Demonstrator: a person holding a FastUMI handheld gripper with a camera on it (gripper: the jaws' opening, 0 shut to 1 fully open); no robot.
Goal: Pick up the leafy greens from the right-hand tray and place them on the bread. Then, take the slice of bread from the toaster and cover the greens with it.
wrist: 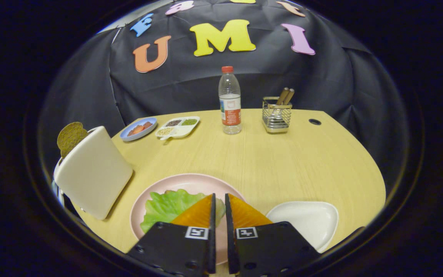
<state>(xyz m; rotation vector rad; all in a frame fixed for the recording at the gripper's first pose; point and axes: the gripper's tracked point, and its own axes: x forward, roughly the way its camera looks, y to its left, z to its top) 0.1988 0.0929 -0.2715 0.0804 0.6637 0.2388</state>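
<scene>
Bread for the second step, a brown slice, is seen standing up out of the top of the white toaster, well off to the left of the fingers and somewhat ahead of them, so the coming move is judged to turn on a swing leftward and up rather than straight forward. The gripper is held over the pink plate with its fingers brought almost together, only a narrow slit being left between them, and nothing is seen held in that slit. The leafy greens are already lying on the plate, just to the left of the fingertips and partly under them; whether bread lies beneath the greens cannot be told. The white tray, to the right of the fingers, is seen without greens. The slice in the toaster is presented broad-face on, upright, its thin edge being hidden, so a grasp across its thickness from above is judged to be needed. Far beyond the fingers, a water bottle and a wire cutlery holder are stood on the desk, well apart from the route.
</scene>
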